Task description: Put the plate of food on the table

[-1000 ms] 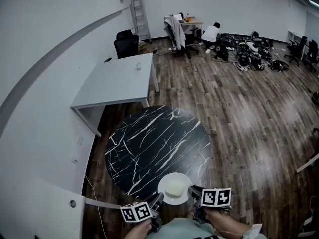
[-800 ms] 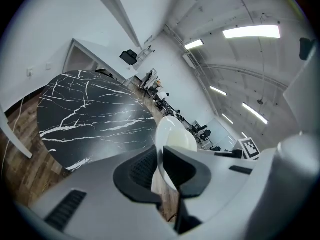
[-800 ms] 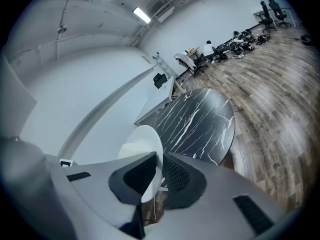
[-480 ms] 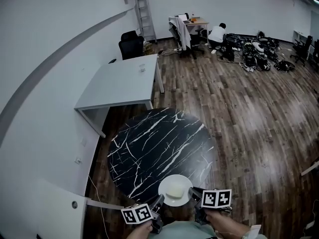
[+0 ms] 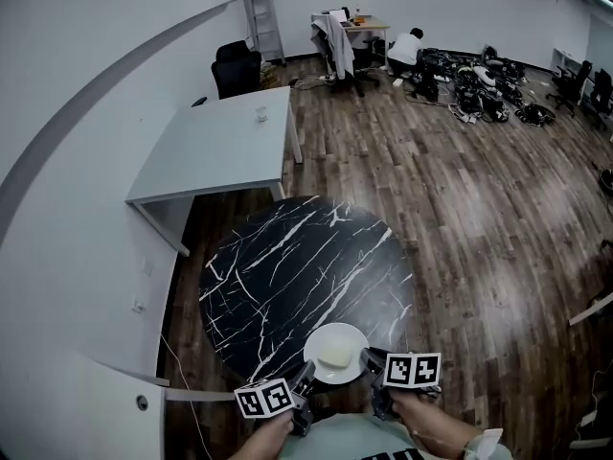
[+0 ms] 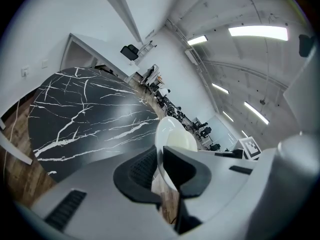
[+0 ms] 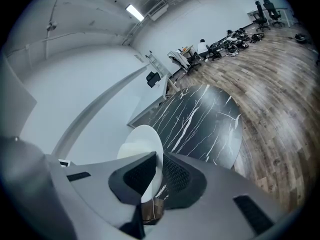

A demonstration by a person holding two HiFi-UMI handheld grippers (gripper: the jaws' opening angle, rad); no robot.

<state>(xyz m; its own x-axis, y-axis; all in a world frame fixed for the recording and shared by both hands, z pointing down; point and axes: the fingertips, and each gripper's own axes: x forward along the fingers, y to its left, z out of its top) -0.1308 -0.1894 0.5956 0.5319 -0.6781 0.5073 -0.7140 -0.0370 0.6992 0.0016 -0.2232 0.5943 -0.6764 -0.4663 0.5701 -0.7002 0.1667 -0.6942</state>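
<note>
A white plate [image 5: 335,353] with a pale block of food [image 5: 334,354] hangs over the near rim of the round black marble table [image 5: 287,266]. My left gripper [image 5: 305,383] is shut on the plate's left rim, and my right gripper [image 5: 367,360] is shut on its right rim. In the left gripper view the plate [image 6: 172,139] stands edge-on between the dark pads, with the table [image 6: 85,114] beyond it. In the right gripper view the plate [image 7: 142,144] is pinched the same way, and the table [image 7: 200,124] lies ahead.
A grey rectangular desk [image 5: 220,147] stands beyond the round table, with a small cup [image 5: 261,115] on it. Black chairs [image 5: 235,70], a ladder [image 5: 259,12] and a person [image 5: 407,51] crouched by a heap of cables [image 5: 479,99] are far off. Wood floor [image 5: 479,238] lies to the right.
The plate and both grippers have come forward, so the plate now sits further over the table's near edge. The view has shifted slightly.
</note>
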